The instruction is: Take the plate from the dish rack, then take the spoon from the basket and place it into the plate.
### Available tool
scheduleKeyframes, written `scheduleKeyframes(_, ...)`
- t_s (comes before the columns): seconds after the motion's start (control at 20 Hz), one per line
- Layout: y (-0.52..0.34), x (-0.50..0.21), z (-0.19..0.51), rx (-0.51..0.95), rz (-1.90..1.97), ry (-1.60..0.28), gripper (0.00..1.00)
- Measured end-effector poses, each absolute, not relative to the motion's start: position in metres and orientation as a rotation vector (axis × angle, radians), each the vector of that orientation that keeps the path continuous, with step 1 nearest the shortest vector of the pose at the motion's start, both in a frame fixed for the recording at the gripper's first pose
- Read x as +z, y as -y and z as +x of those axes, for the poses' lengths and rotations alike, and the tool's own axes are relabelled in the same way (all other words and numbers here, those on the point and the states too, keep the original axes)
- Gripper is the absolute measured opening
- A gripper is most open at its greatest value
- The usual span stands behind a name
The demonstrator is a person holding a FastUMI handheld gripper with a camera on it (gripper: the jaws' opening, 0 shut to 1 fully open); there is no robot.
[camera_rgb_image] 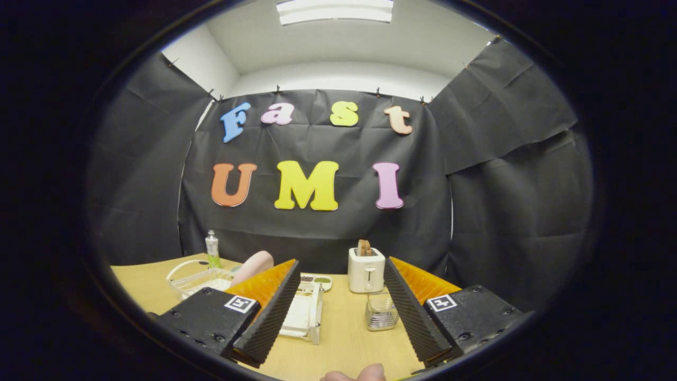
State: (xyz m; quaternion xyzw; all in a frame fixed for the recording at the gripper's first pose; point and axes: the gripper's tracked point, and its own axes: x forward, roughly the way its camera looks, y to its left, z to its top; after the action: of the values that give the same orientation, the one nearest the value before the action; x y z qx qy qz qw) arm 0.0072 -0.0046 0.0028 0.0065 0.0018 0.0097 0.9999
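Hovering fingers [338, 312] spread apart, empty, pale pink plate [254, 266] upright in white dish rack [198, 280].

I see a white toaster [366, 270] with bread in its slot standing at the far side of the wooden table [338, 338]. A small clear bottle [212, 250] stands well apart from it.

Pink plate [255, 264] upright by white dish rack [305, 316]; small basket [381, 313] near.
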Motion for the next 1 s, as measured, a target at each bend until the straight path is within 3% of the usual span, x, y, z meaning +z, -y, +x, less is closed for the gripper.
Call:
scheduleKeyframes(0.55, -0.030, 0.022, 0.044, 0.163, -0.031, -0.105, 1.00)
scheduleKeyframes(1.0, -0.103, 0.015, 0.092, 0.361, 0.032, -0.443, 1.00)
